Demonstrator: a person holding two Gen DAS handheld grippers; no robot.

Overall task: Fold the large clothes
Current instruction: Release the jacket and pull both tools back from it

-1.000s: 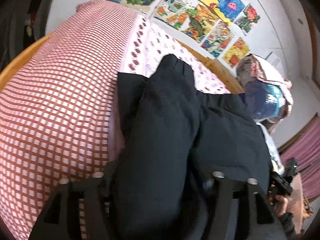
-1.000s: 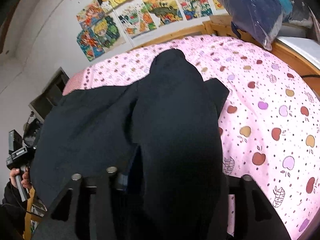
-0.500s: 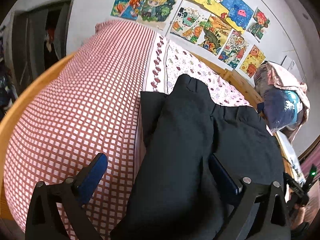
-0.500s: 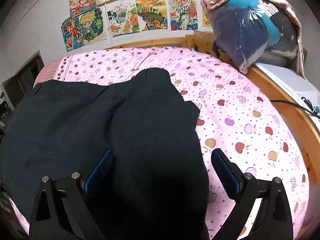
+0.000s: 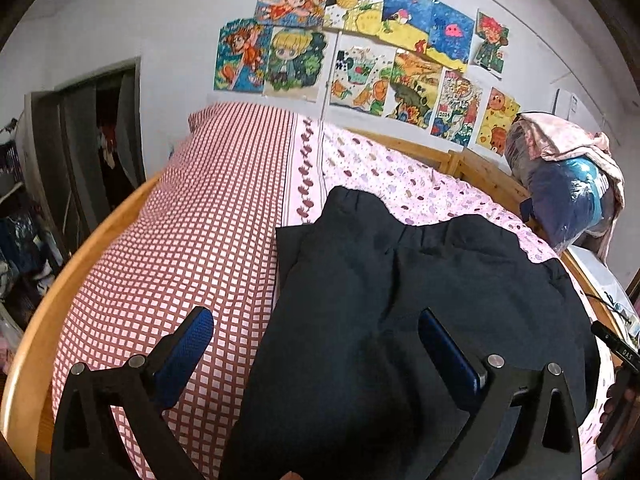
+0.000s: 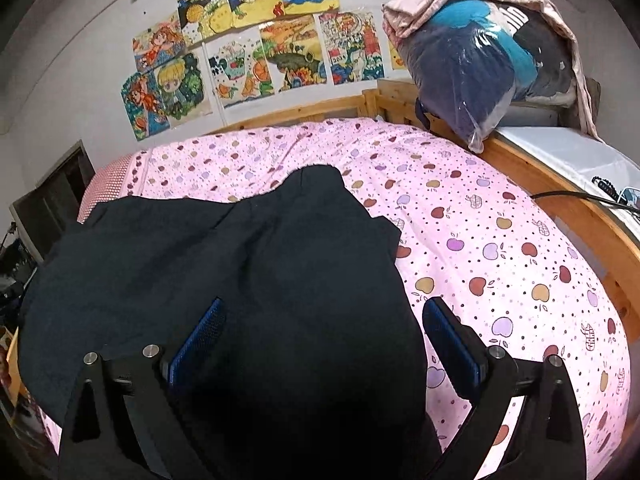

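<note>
Garment: a black garment (image 5: pixel 400 300) is spread across the frame centre on a pink apple-print sheet (image 6: pixel 500 240) | Left gripper (image 5: pixel 316 344): seen at bottom, fingers parted wide, nothing gripped | Right gripper (image 6: pixel 320 336): fingers likewise parted, nothing gripped, above the cloth | Upper right: a bagged bundle (image 6: pixel 480 52) is seen on the wooden bed frame (image 6: pixel 580 208).

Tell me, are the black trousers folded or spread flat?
Partly folded: the trousers lie on the bed with both legs doubled up over the waistband.
</note>
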